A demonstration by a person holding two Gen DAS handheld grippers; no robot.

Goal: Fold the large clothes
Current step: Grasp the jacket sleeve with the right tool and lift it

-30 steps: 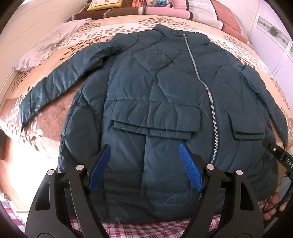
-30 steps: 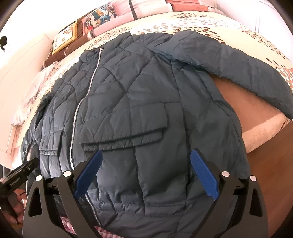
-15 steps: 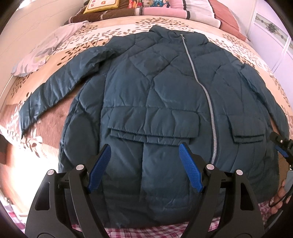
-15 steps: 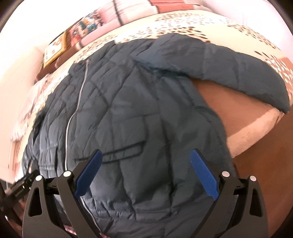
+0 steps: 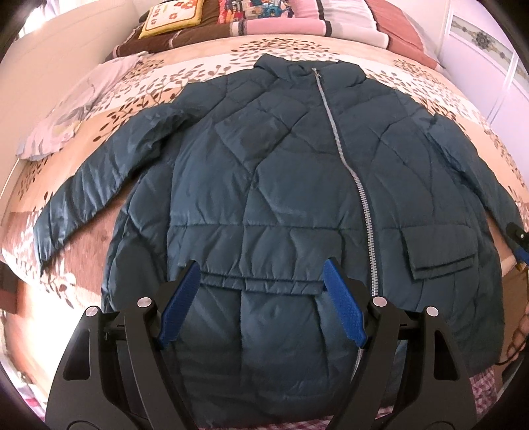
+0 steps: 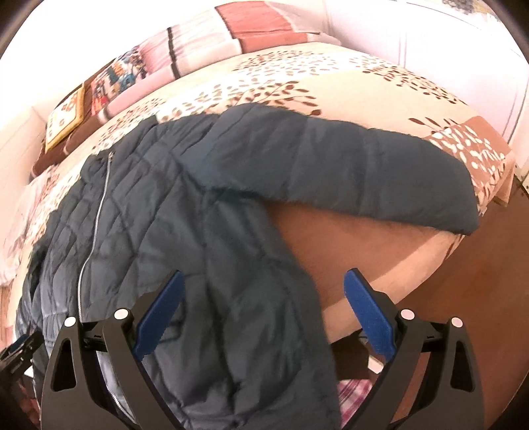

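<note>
A dark teal quilted jacket (image 5: 264, 185) is covering most of the bedspread (image 5: 205, 69); bare strips are lying open beyond both sleeves. Pillows (image 5: 297, 23) are blocking the far edge, crumpled pale cloth (image 5: 66, 115) the left.

Jacket (image 5: 264, 198) hem behind the gripper arms — right-wrist view motion-blurred, sleeve (image 6: 363, 172) cuff soft

The left gripper (image 5: 261, 304), black-framed with blue ribbed pads, and the matching right gripper (image 6: 263, 311) both gape wide, empty, angled downward
</note>
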